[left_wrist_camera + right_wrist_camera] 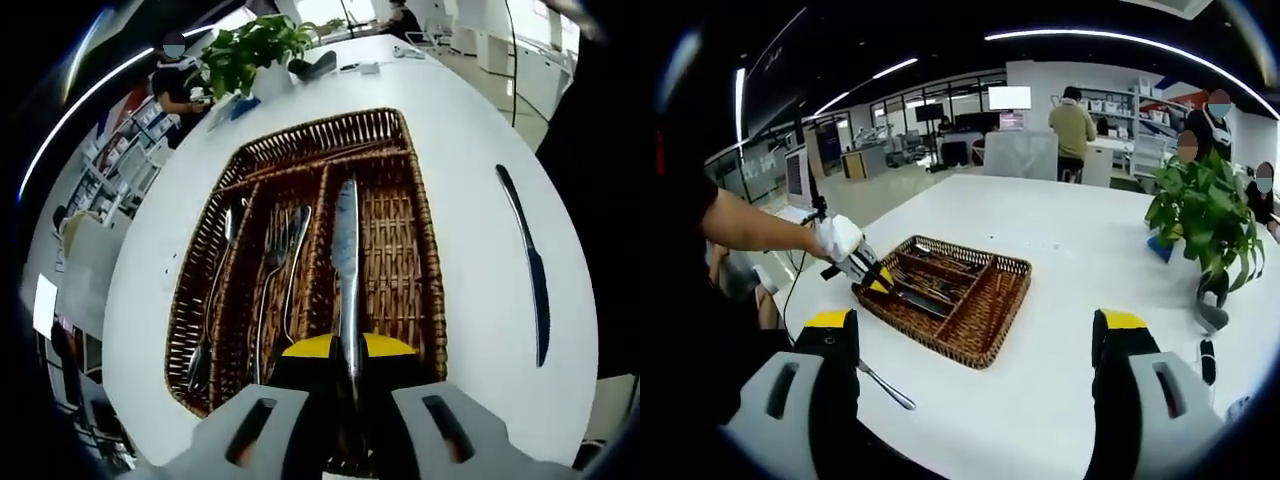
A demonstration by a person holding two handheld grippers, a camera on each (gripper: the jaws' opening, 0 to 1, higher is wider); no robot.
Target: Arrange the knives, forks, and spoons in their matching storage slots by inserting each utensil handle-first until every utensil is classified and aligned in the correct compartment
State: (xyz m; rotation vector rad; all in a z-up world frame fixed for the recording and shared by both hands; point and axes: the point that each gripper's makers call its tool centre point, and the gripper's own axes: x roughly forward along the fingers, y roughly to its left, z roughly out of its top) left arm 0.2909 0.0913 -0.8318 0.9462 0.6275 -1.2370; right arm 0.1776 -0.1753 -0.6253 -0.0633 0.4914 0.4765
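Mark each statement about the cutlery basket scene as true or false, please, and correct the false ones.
1. The left gripper holds a knife over the wicker basket. True.
2. The right gripper grips a fork. False: its jaws stand open with nothing between them.
3. Another knife lies on the white table beside the basket. True.
4. The potted plant stands inside the basket. False: it stands on the table, apart from it.

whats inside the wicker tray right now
In the wicker tray: a spoon in the left slot, forks in the middle, and a knife held by the left claw over the right slot. The claw hides the knife's handle and the tray's near edge.
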